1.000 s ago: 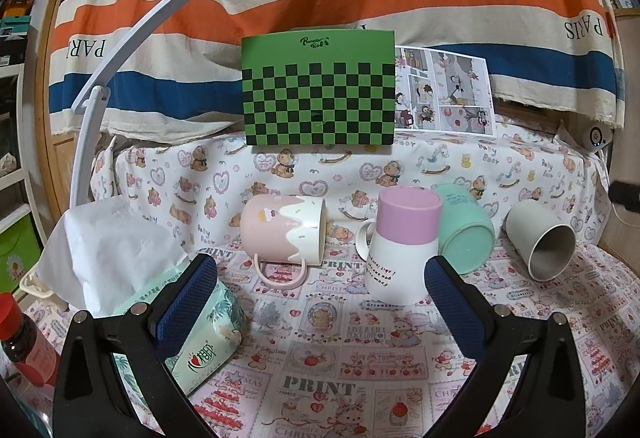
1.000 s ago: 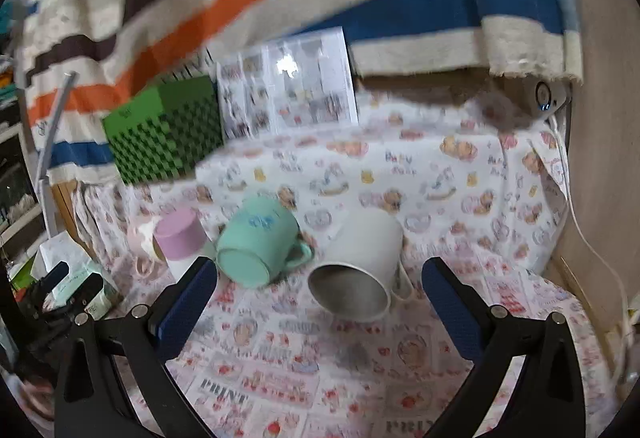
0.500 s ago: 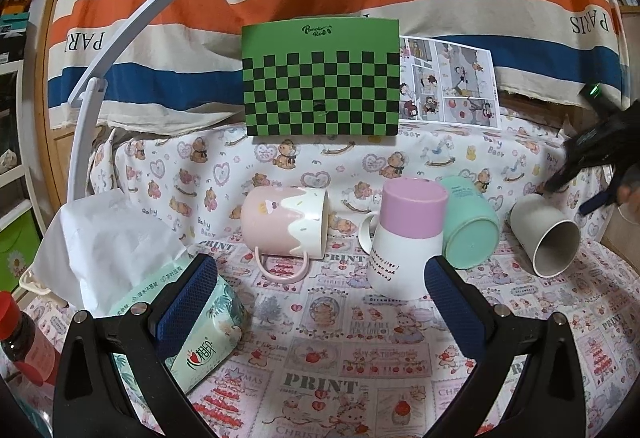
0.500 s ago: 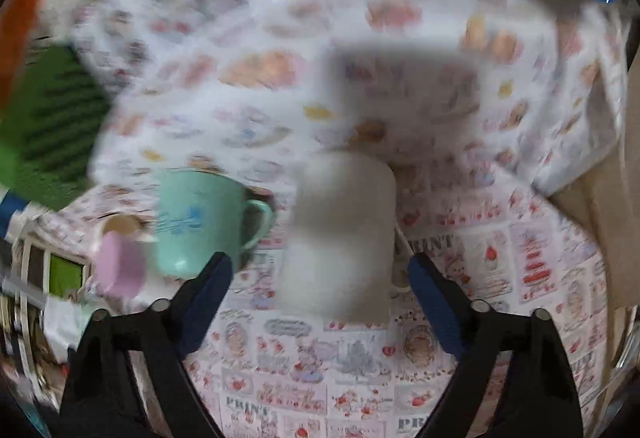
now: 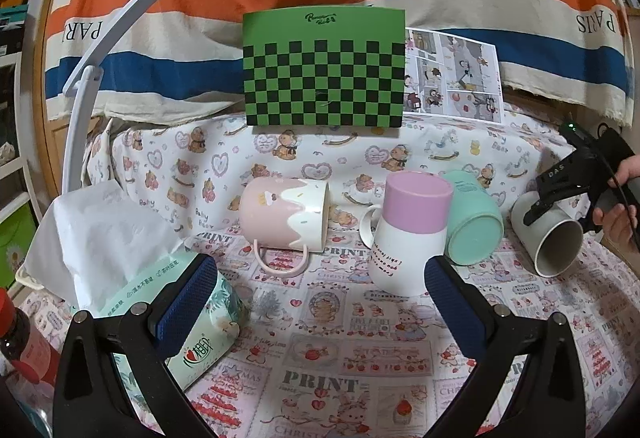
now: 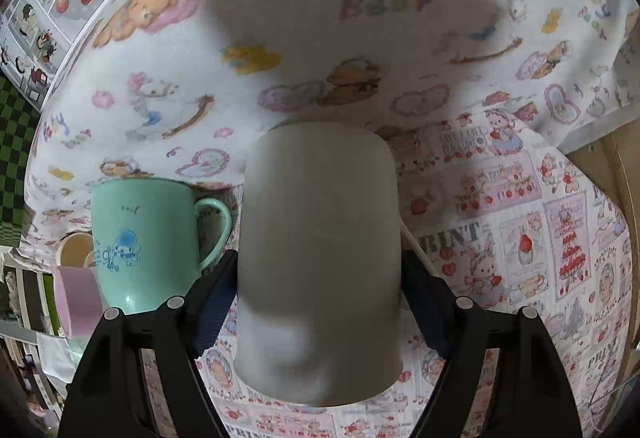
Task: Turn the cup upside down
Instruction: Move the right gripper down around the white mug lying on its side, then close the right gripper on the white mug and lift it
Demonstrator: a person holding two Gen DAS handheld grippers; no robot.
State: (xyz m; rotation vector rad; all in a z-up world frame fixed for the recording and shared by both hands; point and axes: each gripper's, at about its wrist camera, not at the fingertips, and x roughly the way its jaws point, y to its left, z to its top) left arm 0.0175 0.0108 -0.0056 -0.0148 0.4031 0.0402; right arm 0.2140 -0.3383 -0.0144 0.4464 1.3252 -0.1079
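Right hand-held gripper (image 6: 320,302) clamped on the grey cup (image 6: 320,262); left hand-held gripper (image 5: 320,286) open and holding nothing.

In the right wrist view the blue pads (image 6: 424,302) press both sides of the grey cup, which fills the lower centre of the frame, lying on its side on the printed cloth (image 6: 520,222) of the worktop. The mint mug (image 6: 144,238) lies just left of it. In the left wrist view the grey cup sits at the right edge, mouth toward the camera. The pink-topped cup (image 5: 408,234) stands upside down at centre, the pink-and-white mug (image 5: 286,215) lies to its left, and a tissue pack (image 5: 188,322) is at lower left.
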